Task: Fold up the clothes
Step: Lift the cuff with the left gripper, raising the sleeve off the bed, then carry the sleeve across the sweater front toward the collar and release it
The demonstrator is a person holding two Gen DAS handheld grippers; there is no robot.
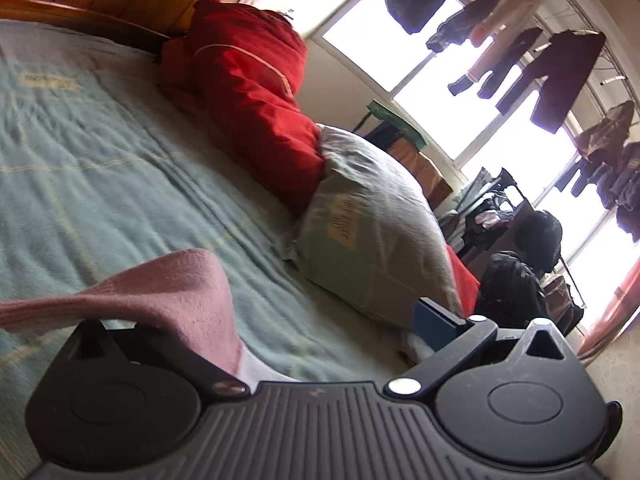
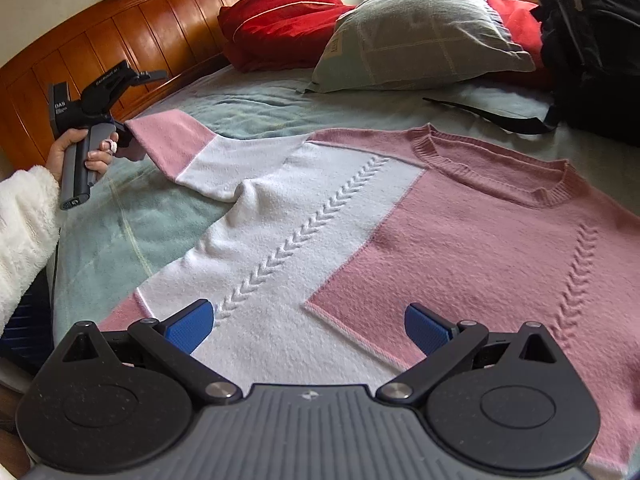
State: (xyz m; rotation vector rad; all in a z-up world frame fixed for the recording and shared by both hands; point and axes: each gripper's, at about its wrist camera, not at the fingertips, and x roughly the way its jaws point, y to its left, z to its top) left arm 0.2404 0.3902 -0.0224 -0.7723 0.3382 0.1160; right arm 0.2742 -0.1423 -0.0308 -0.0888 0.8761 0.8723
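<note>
A pink and white knit sweater (image 2: 360, 232) lies flat on the bed, neck toward the pillows. Its left sleeve (image 2: 188, 152) stretches out to the left. My left gripper (image 2: 120, 136) is at the pink cuff of that sleeve and lifts it off the bed. In the left wrist view the cuff (image 1: 168, 292) drapes over the left finger, and the jaws stand wide apart. My right gripper (image 2: 310, 328) is open and empty, its blue pads (image 2: 192, 326) just above the sweater's lower front.
The bed has a light green blanket (image 2: 120, 240). A red quilt (image 2: 280, 12) and a grey-green pillow (image 2: 420, 36) lie at the head by the wooden headboard (image 2: 100, 40). A black backpack (image 2: 592, 40) with a loose strap sits at the right. Clothes hang by the window (image 1: 500, 40).
</note>
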